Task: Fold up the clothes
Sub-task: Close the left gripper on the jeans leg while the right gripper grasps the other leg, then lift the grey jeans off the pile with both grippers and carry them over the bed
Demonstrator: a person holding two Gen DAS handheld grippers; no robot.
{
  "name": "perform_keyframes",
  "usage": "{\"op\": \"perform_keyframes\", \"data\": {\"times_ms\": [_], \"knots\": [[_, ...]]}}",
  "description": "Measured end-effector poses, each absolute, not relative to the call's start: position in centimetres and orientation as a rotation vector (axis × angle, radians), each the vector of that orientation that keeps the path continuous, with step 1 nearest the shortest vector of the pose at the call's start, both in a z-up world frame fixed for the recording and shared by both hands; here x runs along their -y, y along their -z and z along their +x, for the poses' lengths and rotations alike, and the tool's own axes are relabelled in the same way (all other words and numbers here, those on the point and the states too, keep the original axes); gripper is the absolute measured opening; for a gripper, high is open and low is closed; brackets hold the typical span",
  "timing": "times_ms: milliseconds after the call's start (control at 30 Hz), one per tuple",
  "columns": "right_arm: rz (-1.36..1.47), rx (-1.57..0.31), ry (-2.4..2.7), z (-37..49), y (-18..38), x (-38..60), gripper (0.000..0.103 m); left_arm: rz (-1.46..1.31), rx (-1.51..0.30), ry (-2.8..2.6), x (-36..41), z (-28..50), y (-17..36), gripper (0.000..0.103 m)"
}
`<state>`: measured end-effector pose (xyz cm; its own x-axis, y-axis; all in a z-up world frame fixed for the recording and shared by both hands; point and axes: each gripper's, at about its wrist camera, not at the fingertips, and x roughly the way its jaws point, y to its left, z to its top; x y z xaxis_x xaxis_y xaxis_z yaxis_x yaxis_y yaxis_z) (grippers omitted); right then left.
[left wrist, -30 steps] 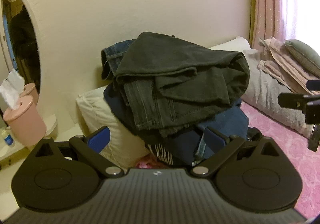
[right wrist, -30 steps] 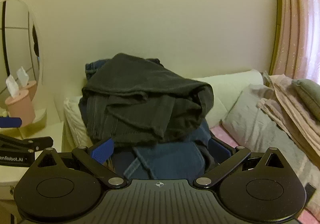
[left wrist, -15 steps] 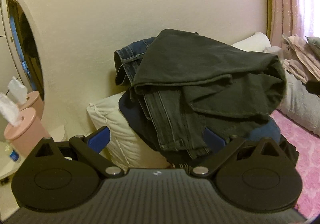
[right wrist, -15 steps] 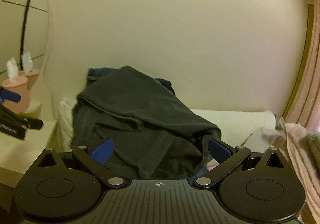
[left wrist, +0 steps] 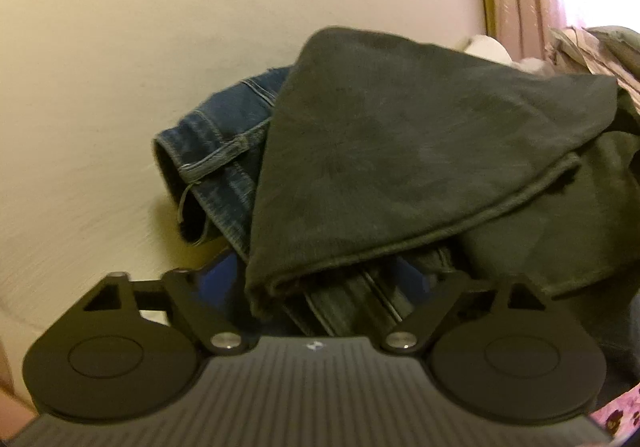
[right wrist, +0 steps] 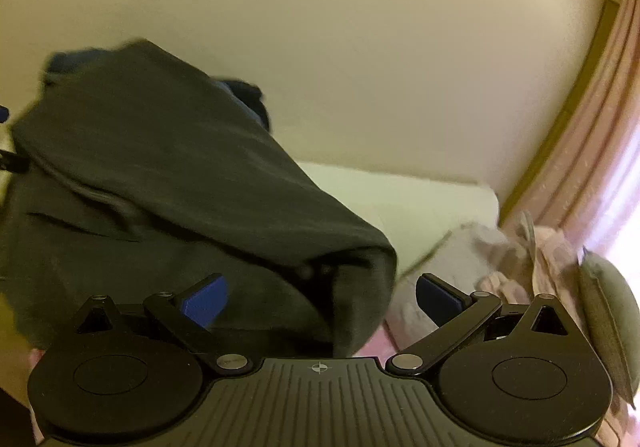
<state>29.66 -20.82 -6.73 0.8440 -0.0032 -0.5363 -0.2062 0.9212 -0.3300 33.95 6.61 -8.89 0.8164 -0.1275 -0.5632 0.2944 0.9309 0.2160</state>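
cream wall, dark garment (left wrist: pixel 400 167) between both spread grippers — blue jeans (left wrist: pixel 216 151) left view only

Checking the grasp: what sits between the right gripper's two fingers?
In the right wrist view, the right gripper is open, and the dark garment's folded end hangs between its fingers, not yet pinched.

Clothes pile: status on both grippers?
Left gripper open, straddling dark grey garment. Right gripper open at its far end. Nothing gripped. Blue jeans underneath.
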Motion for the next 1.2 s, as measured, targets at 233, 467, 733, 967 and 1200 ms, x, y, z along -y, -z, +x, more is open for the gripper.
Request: {"op": "perform_keyframes", "data": {"times_ms": [233,467,733,967,1200], "knots": [[-0.300,-0.618,-0.040,33.8,9.1,23.0,0.103,0.314,-0.582,0.270,-7.0,34.9,9.6,0.065],[-0.224,-0.629,-0.044,36.0,9.6,23.1,0.096,0.354,-0.569,0.256,-6.7,34.6,9.4,0.021],[-0.239,-0.650,-0.031,35.6,9.5,22.2,0.013,0.371,-0.543,0.250,-7.9,34.9,9.1,0.009],[-0.214,-0.509,0.015,32.7,5.7,22.7,0.006,0.351,-0.350,0.237,-8.4,34.0,5.3,0.006],[-0.084,-0.333,0.063,26.8,0.6,23.9,0.005,0.363,-0.139,0.315,-4.8,31.8,-2.1,0.006]]}}
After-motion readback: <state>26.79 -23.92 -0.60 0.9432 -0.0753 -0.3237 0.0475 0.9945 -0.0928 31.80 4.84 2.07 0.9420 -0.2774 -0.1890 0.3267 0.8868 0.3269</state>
